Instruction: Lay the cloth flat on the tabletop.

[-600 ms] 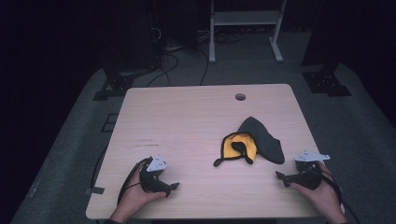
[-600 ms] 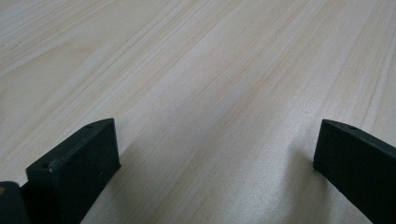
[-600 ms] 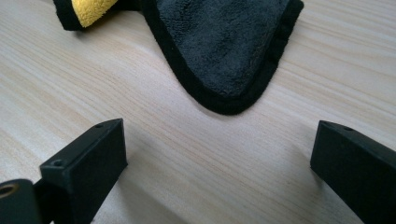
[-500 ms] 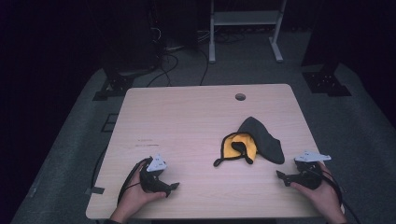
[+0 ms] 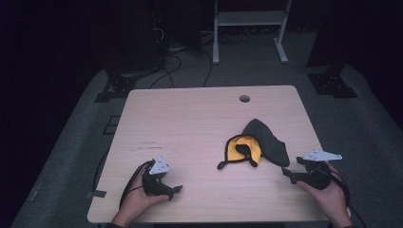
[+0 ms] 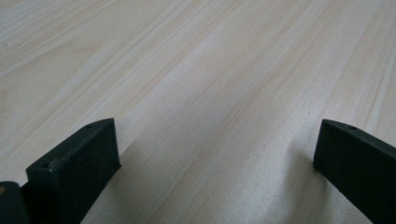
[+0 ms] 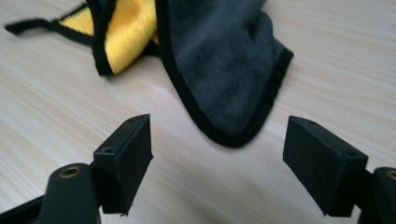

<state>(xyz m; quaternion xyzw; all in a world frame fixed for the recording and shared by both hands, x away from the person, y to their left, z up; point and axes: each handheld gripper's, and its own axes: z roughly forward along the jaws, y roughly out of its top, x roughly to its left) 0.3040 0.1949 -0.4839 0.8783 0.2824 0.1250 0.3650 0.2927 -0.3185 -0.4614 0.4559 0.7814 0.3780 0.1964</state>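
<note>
On the near right part of the table (image 5: 190,123) lies the cloth (image 5: 259,145), crumpled, its dark grey side uppermost with a yellow face turned up at its left and a black-edged strip trailing toward the near left. Your right gripper (image 5: 291,175) rests just near and right of it, jaws standing apart with nothing between them; the right gripper view shows the rounded grey corner of the cloth (image 7: 224,79) just ahead of the gap, not yet touched. Your left gripper (image 5: 175,189) sits well apart at the near left, jaws spread wide over bare wood and holding nothing.

Judgement: the step in hand is a first grasp of that corner. Advance the right gripper low and level so that one pad slides under the bound hem, and close on the hem itself, not the loose pile. Bring the left gripper across toward the yellow fold only once the right grip is sure; otherwise the cloth may drag and bunch.
</note>
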